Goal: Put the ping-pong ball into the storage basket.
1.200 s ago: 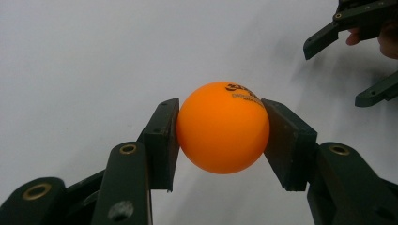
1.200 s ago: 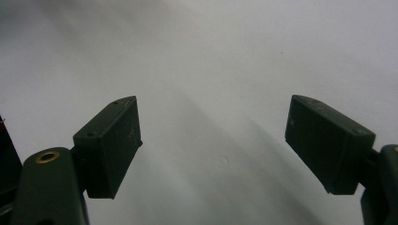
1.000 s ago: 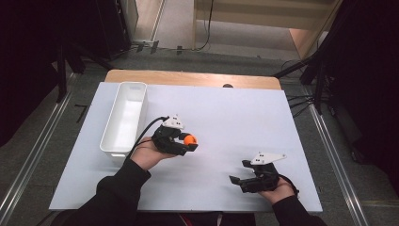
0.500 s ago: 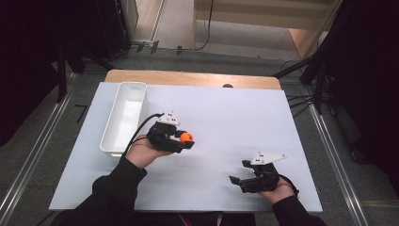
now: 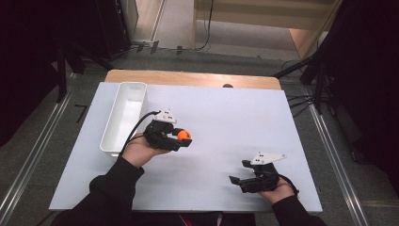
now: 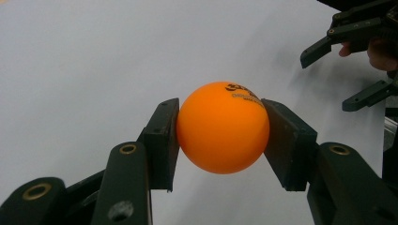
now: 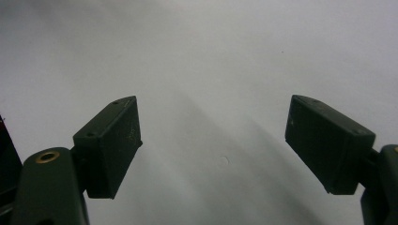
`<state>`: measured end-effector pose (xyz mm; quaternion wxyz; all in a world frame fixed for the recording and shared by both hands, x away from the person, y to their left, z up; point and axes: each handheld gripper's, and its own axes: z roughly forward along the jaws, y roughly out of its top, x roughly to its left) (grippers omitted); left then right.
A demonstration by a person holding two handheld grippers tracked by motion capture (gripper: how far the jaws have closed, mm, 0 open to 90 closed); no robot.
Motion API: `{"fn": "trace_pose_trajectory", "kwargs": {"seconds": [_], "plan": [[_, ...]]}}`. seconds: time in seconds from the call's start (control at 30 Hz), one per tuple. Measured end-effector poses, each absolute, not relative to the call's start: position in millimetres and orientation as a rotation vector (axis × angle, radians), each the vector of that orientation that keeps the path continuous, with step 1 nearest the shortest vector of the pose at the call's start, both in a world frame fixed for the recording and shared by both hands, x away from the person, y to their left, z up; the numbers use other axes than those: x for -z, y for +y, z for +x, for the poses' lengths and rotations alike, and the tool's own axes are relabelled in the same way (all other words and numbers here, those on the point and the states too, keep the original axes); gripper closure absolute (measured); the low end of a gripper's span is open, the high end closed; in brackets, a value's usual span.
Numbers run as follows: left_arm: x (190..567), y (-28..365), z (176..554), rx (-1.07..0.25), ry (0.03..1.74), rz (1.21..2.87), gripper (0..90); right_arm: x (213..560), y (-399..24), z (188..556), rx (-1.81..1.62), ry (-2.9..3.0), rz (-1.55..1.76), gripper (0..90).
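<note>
Beside the white bin [image 5: 123, 117], left tongs [image 5: 184, 139] grip an orange ball [image 6: 223, 127].

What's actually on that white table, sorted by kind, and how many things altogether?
Orange ball: 1, pinched in the left gripper
White tray: 1
Hand-held grippers: 2, the right gripper with its fingers apart and holding nothing
Total: 4

Orange ball [image 6: 223, 127] — black print; white tray [image 5: 123, 117], pale-blue table [image 5: 226, 113].
</note>
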<state>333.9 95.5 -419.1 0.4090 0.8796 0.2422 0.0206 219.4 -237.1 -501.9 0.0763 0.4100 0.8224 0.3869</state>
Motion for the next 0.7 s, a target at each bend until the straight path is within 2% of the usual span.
{"fn": "trace_pose_trajectory", "kwargs": {"seconds": [0.7], "plan": [[407,108,338,-0.058,0.607,2.235,50.2,502,-237,219,-1.162,2.463,1.232,17.4]]}}
